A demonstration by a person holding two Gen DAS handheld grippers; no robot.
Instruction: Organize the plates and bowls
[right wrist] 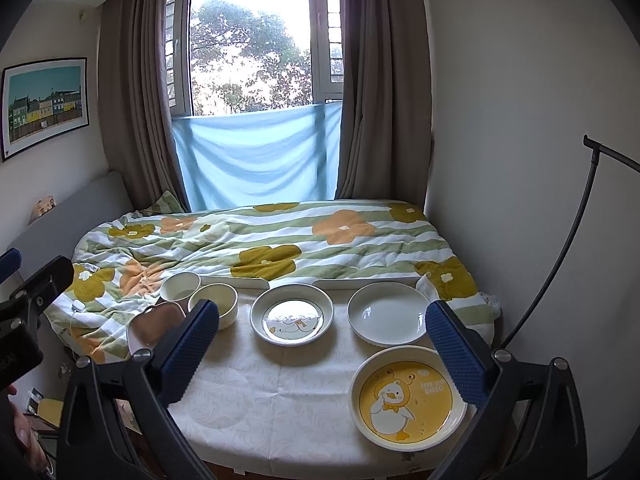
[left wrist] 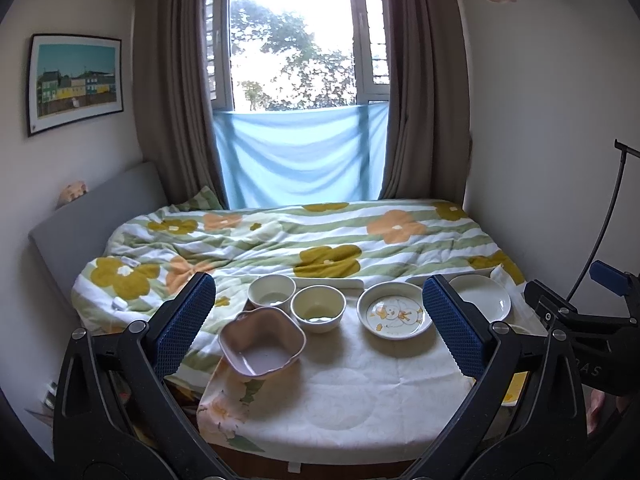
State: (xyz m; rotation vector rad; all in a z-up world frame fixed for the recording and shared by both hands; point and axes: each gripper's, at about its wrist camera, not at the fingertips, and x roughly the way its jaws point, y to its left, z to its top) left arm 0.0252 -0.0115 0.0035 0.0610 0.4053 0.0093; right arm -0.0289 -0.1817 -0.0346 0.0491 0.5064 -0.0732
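On the white-clothed table (left wrist: 352,392) stand a pink lobed bowl (left wrist: 262,342), two cream round bowls (left wrist: 272,290) (left wrist: 318,307), a duck-print plate (left wrist: 394,315) and a plain white plate (left wrist: 482,296). The right wrist view adds a yellow duck plate (right wrist: 408,398) at the near right, with the duck-print plate (right wrist: 292,314), the white plate (right wrist: 388,314), the cream bowls (right wrist: 180,286) (right wrist: 214,304) and the pink bowl (right wrist: 154,326) beyond. My left gripper (left wrist: 318,322) hangs open above the table's near side, holding nothing. My right gripper (right wrist: 322,344) is open too, its right pad (right wrist: 456,356) over the yellow plate's rim.
A bed with a flowered quilt (left wrist: 304,240) lies right behind the table, under a curtained window (left wrist: 292,40). A long white tray (right wrist: 364,281) sits at the table's far edge. A black curved lamp stand (right wrist: 560,248) rises at the right wall.
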